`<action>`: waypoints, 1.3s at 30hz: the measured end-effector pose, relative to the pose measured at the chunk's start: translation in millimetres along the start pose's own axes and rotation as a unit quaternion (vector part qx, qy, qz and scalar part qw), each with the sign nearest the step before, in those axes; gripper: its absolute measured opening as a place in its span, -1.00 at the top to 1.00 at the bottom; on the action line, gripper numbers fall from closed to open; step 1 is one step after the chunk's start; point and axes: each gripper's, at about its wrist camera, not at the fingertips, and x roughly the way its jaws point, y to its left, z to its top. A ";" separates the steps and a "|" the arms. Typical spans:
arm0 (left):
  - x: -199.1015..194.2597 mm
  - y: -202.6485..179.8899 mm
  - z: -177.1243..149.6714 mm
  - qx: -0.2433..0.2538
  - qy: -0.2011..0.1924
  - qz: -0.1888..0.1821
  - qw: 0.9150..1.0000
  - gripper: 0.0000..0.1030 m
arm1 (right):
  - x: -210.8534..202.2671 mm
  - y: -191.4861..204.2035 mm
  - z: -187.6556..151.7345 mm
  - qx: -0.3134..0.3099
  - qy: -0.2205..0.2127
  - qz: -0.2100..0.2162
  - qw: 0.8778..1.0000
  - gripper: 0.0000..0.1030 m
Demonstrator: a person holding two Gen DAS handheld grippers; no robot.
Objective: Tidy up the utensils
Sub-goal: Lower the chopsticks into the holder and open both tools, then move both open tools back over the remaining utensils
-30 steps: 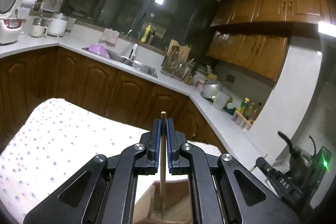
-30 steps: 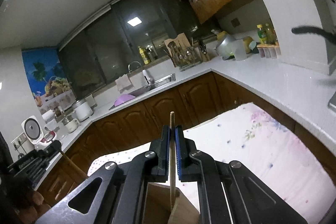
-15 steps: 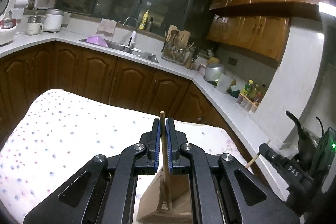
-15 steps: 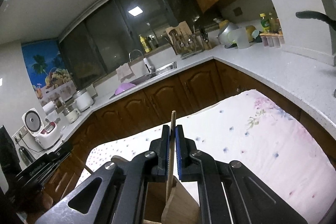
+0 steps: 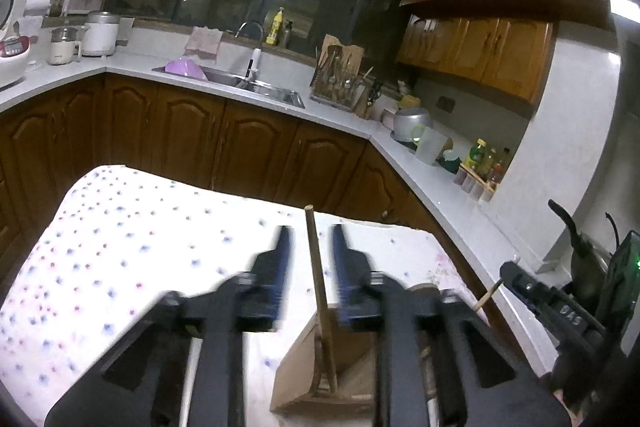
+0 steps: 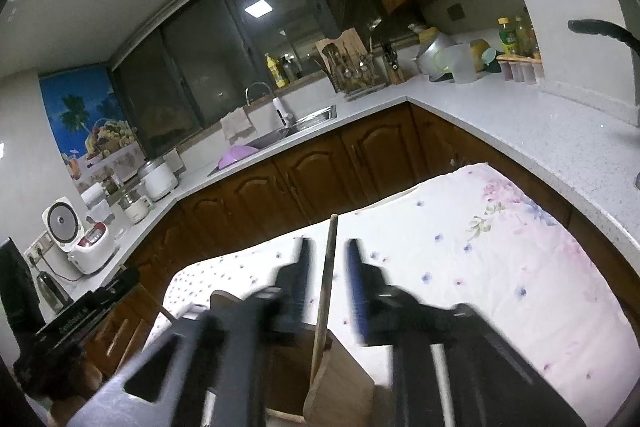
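Note:
In the left wrist view my left gripper point(image 5: 310, 247) is open, its jaws apart on either side of a thin wooden chopstick point(image 5: 318, 279) that stands with its lower end in a wooden holder box point(image 5: 316, 383) on the table. In the right wrist view my right gripper point(image 6: 326, 259) is open too, with a second wooden chopstick point(image 6: 326, 279) standing free between its jaws and its lower end in the same wooden holder point(image 6: 340, 387). Neither stick is pinched. The right gripper with its chopstick tip also shows at the right of the left wrist view point(image 5: 496, 287).
The table carries a white cloth with small flowers point(image 5: 120, 247). Behind it runs an L-shaped white counter point(image 5: 420, 163) on brown cabinets, with a sink point(image 5: 240, 83), a utensil rack point(image 5: 340, 83), a rice cooker point(image 6: 76, 239) and bottles point(image 5: 484, 163).
Both grippers have opened and let go of their chopsticks, which now stand in the wooden holder. Both cameras have tilted down toward the table.

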 end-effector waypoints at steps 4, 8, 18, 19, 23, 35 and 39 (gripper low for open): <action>-9.8 1.4 -3.3 0.006 0.002 0.001 1.000 0.08 | -10.1 -3.5 -0.5 0.006 -0.008 0.009 1.000 -0.11; -26.3 8.8 -6.2 0.004 0.013 0.019 1.000 -0.59 | -24.5 -7.5 -2.4 0.019 -0.008 0.020 1.000 -0.41; -88.4 40.9 -28.0 0.001 0.036 0.045 0.998 -0.66 | -84.4 -8.3 -29.9 0.013 -0.005 0.031 0.999 -0.74; -95.2 43.0 -32.1 0.005 0.038 0.047 0.998 -0.67 | -88.0 -7.5 -31.2 0.010 -0.003 0.030 1.000 -0.75; -112.3 51.5 -46.1 0.012 0.055 0.054 0.997 -0.67 | -112.4 -3.1 -46.7 -0.010 0.006 0.030 0.999 -0.75; -154.9 67.8 -95.9 0.013 0.093 0.063 0.994 -0.67 | -153.2 2.3 -85.9 -0.040 0.031 0.016 0.999 -0.75; -163.4 69.0 -108.4 0.018 0.100 0.064 0.993 -0.67 | -157.8 3.3 -98.6 -0.044 0.042 0.012 0.998 -0.75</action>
